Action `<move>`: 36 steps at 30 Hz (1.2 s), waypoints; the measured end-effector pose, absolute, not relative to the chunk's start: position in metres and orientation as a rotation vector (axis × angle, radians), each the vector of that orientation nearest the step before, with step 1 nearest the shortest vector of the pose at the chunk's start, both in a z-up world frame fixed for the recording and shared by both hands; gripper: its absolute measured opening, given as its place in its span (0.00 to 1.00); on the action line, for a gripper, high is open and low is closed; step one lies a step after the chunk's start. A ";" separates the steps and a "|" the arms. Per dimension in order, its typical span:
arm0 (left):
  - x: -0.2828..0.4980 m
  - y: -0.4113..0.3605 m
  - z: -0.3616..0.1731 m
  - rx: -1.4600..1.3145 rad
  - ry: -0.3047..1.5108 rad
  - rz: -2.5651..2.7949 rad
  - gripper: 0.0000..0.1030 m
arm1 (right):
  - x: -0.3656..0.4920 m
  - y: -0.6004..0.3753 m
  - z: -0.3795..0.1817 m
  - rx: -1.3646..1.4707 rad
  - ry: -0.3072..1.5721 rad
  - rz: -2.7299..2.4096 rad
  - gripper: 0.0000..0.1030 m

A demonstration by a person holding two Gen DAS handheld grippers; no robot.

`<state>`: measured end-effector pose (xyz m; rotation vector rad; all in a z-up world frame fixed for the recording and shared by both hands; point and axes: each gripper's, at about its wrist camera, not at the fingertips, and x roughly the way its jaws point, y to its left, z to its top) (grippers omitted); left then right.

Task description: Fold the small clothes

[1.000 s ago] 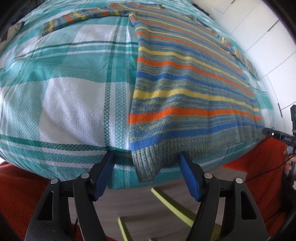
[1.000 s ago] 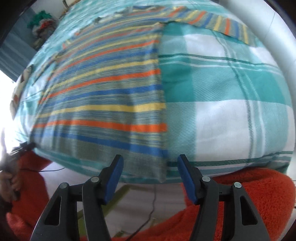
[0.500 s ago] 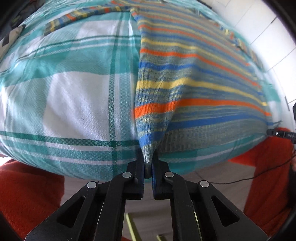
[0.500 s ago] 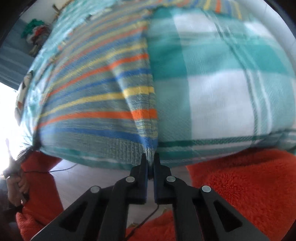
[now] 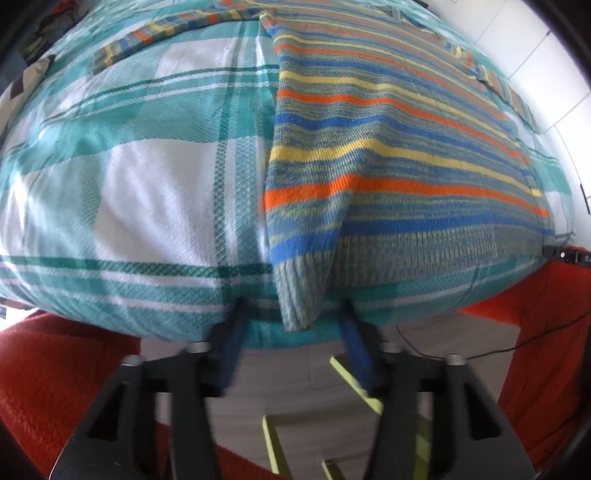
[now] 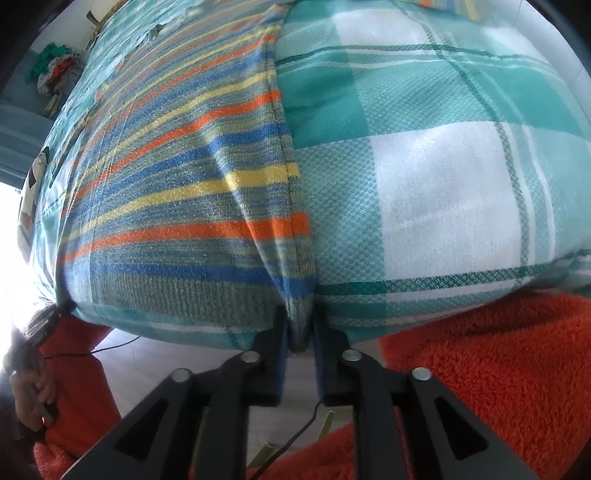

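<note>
A striped knit sweater (image 5: 388, 166) (image 6: 177, 184) in blue, orange and yellow lies flat on a bed with a teal and white plaid cover (image 5: 147, 184) (image 6: 443, 184). Its hem hangs over the near edge. My left gripper (image 5: 293, 310) is opening, its jaws wide apart either side of the hem's left corner, which hangs loose between them. My right gripper (image 6: 300, 325) is also opening. Its jaws stand a narrow gap apart, with the bunched right hem corner still between them. One sleeve (image 5: 166, 33) stretches out at the far left.
Red fluffy fabric (image 5: 55, 369) (image 6: 480, 369) lies below the bed edge on both sides. A yellow-green frame (image 5: 354, 380) and a black cable (image 5: 480, 354) lie on the grey floor. A person's hand (image 6: 33, 391) shows at the far left. A white wall (image 5: 535, 37) borders the bed.
Both grippers closed on the hem corners, pinching them into ridges, then opened again. The left one is now wide and the corner hangs free; the right has parted only slightly.
</note>
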<state>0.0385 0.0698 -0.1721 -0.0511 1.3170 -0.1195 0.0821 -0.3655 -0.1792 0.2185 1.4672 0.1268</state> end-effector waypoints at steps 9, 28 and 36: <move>0.015 0.124 -0.112 -0.173 1.092 0.029 0.79 | 0.057 -0.372 -0.112 0.053 1.201 -0.036 0.44; 0.038 0.165 -0.116 -0.131 0.847 0.252 0.83 | 0.039 -0.383 -0.066 -0.175 0.729 -0.114 0.62; 0.043 0.147 -0.119 -0.055 0.840 0.223 0.85 | 0.032 -0.380 -0.063 -0.164 0.694 -0.104 0.66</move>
